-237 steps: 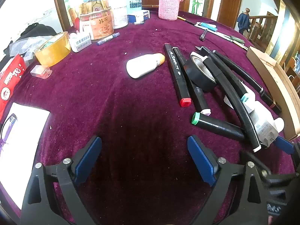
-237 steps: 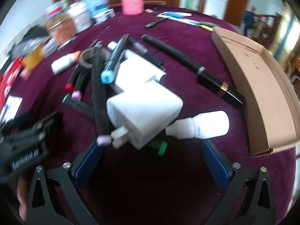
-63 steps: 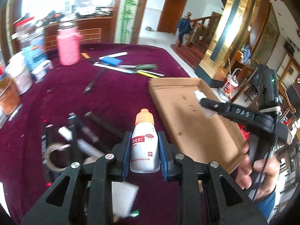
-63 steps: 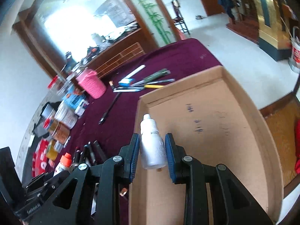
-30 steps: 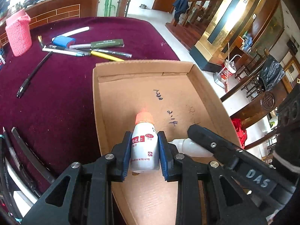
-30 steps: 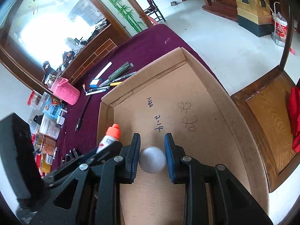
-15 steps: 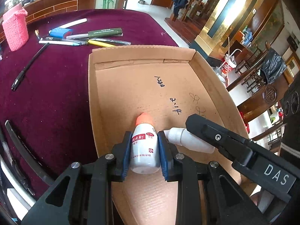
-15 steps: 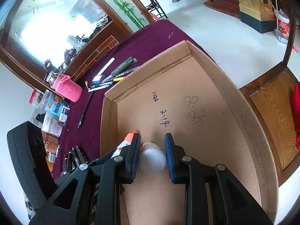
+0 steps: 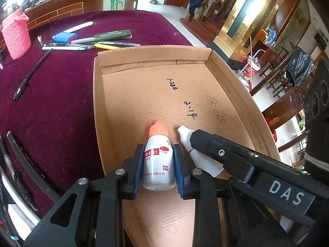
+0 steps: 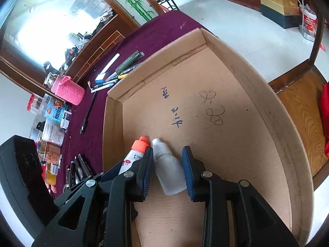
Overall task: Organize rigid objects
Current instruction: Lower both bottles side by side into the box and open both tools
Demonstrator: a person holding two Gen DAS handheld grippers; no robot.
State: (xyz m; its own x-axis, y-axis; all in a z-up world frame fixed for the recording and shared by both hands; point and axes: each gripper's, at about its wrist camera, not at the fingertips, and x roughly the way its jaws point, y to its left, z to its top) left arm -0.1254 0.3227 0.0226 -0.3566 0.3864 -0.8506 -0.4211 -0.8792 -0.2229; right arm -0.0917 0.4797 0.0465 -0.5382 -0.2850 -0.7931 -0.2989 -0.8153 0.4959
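Observation:
A white bottle with an orange cap (image 9: 158, 160) sits between the blue pads of my left gripper (image 9: 158, 168), which is shut on it, low over the floor of the cardboard tray (image 9: 152, 90). A plain white bottle (image 10: 167, 164) lies on the tray floor between the jaws of my right gripper (image 10: 168, 168); the jaws stand slightly apart with a gap on the right side. In the left wrist view the plain white bottle (image 9: 186, 135) lies right beside the orange-capped one. In the right wrist view the orange-capped bottle (image 10: 136, 152) shows to the left.
The tray (image 10: 287, 144) lies at the right edge of the purple cloth table (image 9: 51, 103). Pens and markers (image 9: 92, 41) lie beyond its far wall, a pink knitted holder (image 9: 16, 37) further left. Black markers (image 9: 20, 160) lie to the left. A wooden chair (image 10: 304, 107) stands beside the tray.
Both grippers have lowered the bottles to the tray floor. The right gripper's jaws have parted and the plain white bottle now lies flat between them. The left stays shut.

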